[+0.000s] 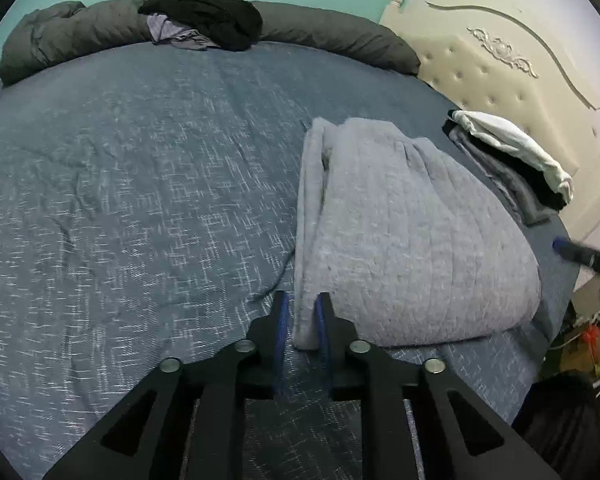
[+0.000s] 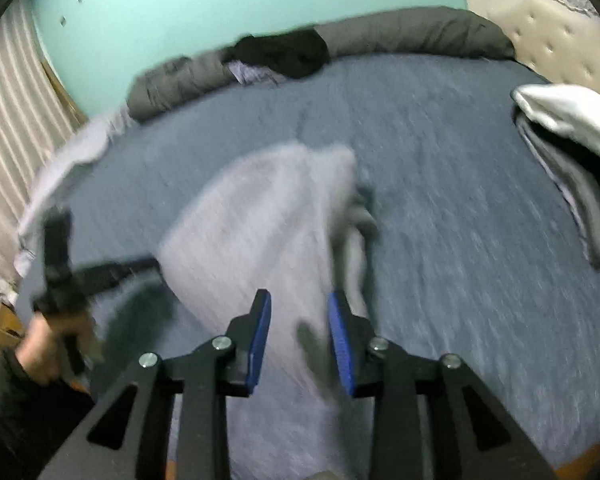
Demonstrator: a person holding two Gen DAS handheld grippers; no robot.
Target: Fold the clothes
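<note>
Nearest the left wrist camera, the left gripper (image 1: 303, 307) is pinching the near edge of the pale grey garment (image 1: 400, 232), probably to keep that fold in place, while the right gripper (image 2: 299, 312) is hovering with its jaws parted and holding nothing above the same cloth. Lying on the blue bedspread (image 1: 140, 184) toward the person's side, the garment is looking soft, ribbed and already doubled over with a narrow flap along one side. Farther off, a folded stack (image 1: 512, 164) is sitting by the headboard (image 1: 500, 60) and a dark heap (image 1: 204, 20) is waiting on the grey bolster (image 1: 332, 36).
</note>
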